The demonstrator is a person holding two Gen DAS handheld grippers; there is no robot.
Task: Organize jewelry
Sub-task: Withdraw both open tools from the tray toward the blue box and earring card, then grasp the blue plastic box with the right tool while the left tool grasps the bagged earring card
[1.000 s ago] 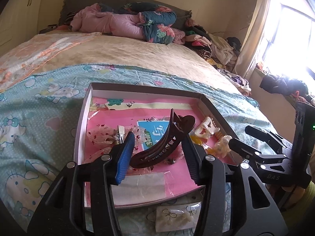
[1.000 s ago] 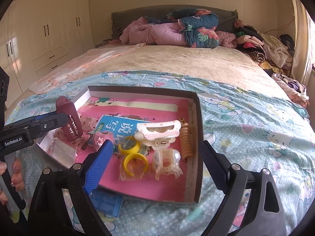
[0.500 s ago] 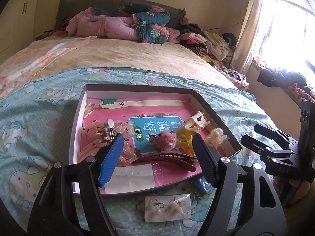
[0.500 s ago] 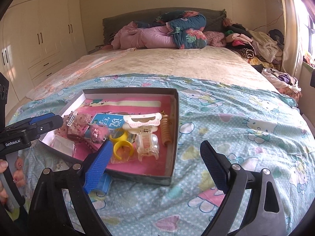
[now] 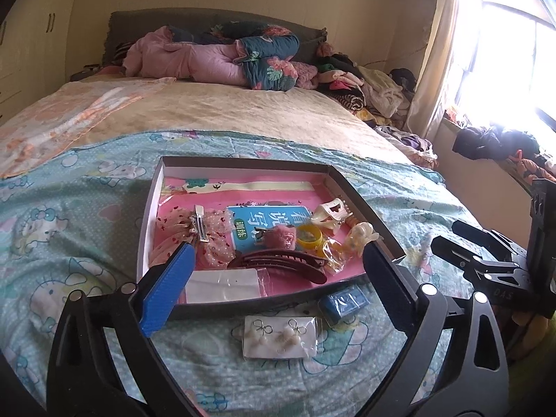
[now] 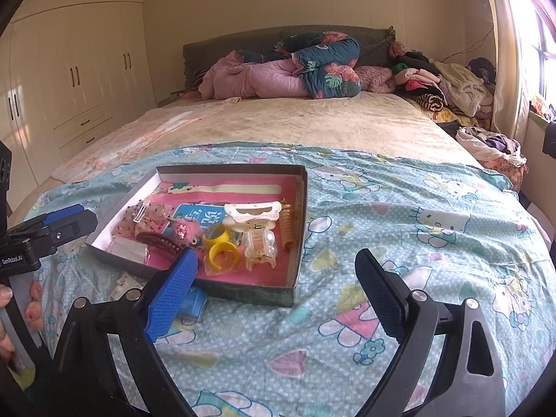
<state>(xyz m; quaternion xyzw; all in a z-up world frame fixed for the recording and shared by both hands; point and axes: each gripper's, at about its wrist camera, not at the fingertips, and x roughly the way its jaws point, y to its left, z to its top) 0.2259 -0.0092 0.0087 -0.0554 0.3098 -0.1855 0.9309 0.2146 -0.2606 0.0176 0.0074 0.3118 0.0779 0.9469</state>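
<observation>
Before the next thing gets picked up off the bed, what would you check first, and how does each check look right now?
1. Left gripper empty and open: ok, nothing between its fingers.
2. Right gripper empty and open: ok.
3. Dark red clip settled in the box: ok, lying flat near the front wall.
4. Items still outside the box: not ok, the earring card and the blue case lie on the sheet in front of it.
5. Earring card within reach of the left gripper: ok, it lies just ahead, between the fingers.
6. Room left in the box for the card: cannot tell, the floor is crowded.
</observation>
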